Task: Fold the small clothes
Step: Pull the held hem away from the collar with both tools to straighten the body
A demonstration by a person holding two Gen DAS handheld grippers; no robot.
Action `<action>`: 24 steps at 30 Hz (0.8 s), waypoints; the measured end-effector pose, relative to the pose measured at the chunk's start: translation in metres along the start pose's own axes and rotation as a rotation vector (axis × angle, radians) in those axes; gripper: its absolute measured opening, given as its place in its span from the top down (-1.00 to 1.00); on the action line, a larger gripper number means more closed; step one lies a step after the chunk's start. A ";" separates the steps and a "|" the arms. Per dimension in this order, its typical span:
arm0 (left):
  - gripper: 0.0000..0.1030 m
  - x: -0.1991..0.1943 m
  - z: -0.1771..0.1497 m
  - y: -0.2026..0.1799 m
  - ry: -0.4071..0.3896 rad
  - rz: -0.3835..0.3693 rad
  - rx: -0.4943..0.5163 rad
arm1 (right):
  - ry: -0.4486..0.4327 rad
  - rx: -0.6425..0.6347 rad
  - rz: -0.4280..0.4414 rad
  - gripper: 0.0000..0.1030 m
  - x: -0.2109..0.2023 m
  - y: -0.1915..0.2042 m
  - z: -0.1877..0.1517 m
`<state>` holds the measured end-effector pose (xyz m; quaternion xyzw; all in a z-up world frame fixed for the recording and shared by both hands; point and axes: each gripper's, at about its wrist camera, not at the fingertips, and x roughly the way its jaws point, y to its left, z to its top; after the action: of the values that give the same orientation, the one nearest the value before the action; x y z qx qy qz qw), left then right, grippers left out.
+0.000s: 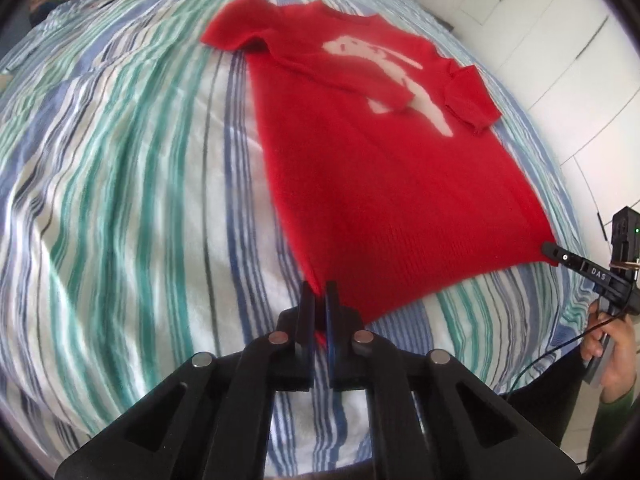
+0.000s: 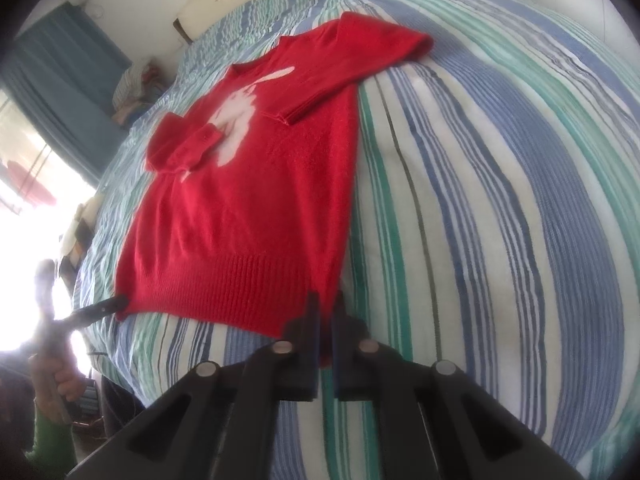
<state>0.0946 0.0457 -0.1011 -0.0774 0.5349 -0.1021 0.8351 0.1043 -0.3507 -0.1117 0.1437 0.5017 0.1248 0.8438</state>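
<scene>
item: red sweater (image 1: 384, 184), lying flat on the bed (image 1: 120, 184), front side up, white figure (image 1: 384, 76) on the chest. both sleeves are folded inward across the chest; the left sleeve (image 1: 304, 52) crosses the figure, the right sleeve (image 1: 470, 96) is doubled back short.

bedding: striped cover in blue, green and white, lightly rumpled.

my left gripper (image 1: 320, 296): fingers pressed together on the near left corner of the ribbed hem, red knit visible between them. the corner is pulled slightly toward me.

my right gripper (image 2: 326, 308): fingers pressed together on the near right corner of the hem, red knit pinched between them. from the left wrist view, its finger tip (image 1: 554, 250) touches that same corner, and my right hand (image 1: 612, 344) grips the handle.

hem between the two corners is drawn fairly straight and lies on the cover.

surroundings: blue curtain (image 2: 60, 80) beside a bright window; white cupboard doors (image 1: 540, 20) beyond the bed.
</scene>
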 end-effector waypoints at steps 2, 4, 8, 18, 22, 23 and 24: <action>0.96 -0.002 -0.002 0.005 -0.001 0.033 0.001 | -0.010 0.007 -0.036 0.93 -0.012 0.000 -0.001; 0.96 0.011 -0.005 0.005 0.022 0.064 0.012 | 0.012 0.002 -0.049 0.94 -0.008 0.002 -0.002; 0.96 0.031 -0.011 0.005 0.013 0.112 0.031 | 0.081 -0.019 -0.099 0.94 0.031 -0.003 -0.007; 0.95 0.033 -0.017 -0.002 -0.013 0.153 0.049 | 0.035 0.000 -0.092 0.94 0.031 -0.008 -0.012; 0.95 0.033 -0.018 -0.004 -0.023 0.168 0.048 | 0.018 -0.012 -0.109 0.94 0.030 -0.004 -0.015; 0.95 0.033 -0.019 -0.004 -0.026 0.172 0.050 | 0.016 -0.014 -0.112 0.94 0.030 -0.004 -0.016; 0.95 0.034 -0.019 -0.005 -0.028 0.178 0.053 | 0.014 -0.016 -0.114 0.94 0.030 -0.003 -0.016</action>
<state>0.0904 0.0318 -0.1373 -0.0089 0.5249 -0.0407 0.8502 0.1042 -0.3414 -0.1443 0.1074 0.5139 0.0814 0.8472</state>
